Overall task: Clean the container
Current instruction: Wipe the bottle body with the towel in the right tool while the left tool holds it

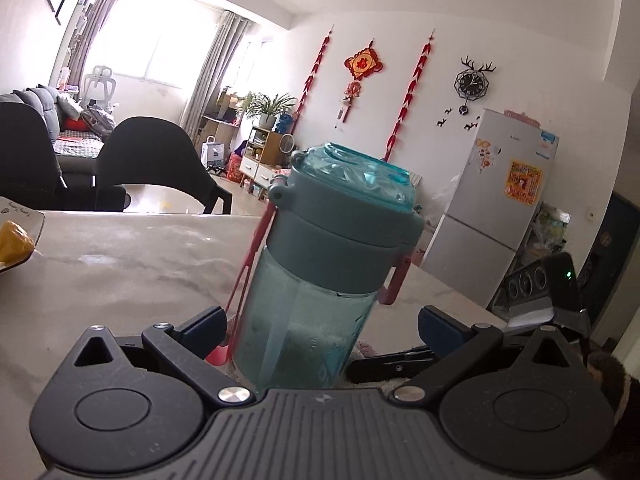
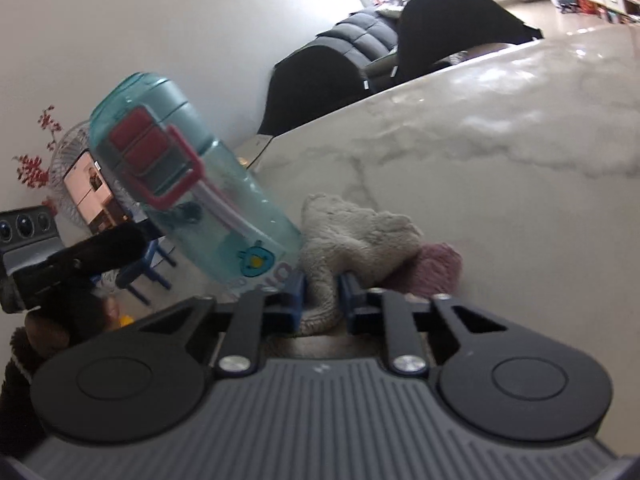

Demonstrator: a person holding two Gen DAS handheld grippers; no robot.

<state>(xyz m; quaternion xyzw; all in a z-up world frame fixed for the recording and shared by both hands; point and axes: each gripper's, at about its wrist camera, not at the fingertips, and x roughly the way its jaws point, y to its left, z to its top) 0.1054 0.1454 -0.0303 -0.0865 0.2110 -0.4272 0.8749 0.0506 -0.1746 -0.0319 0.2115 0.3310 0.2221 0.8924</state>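
**Home – open living/dining room**

Marble-look dining table (image 1: 120, 264) with black chairs (image 1: 156, 160), grey sofa (image 1: 40, 108) by a curtained window (image 1: 160, 52). White fridge (image 1: 492, 208) with stickers, antler wall clock (image 1: 472, 82), red knot ornament (image 1: 362, 65), potted plant (image 1: 268, 108) on a shelf – lived-in flat, not a lab.

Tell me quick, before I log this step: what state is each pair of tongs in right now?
Left tongs: open, the teal bottle between the fingers, not pressed.
Right tongs: shut on the beige cloth.
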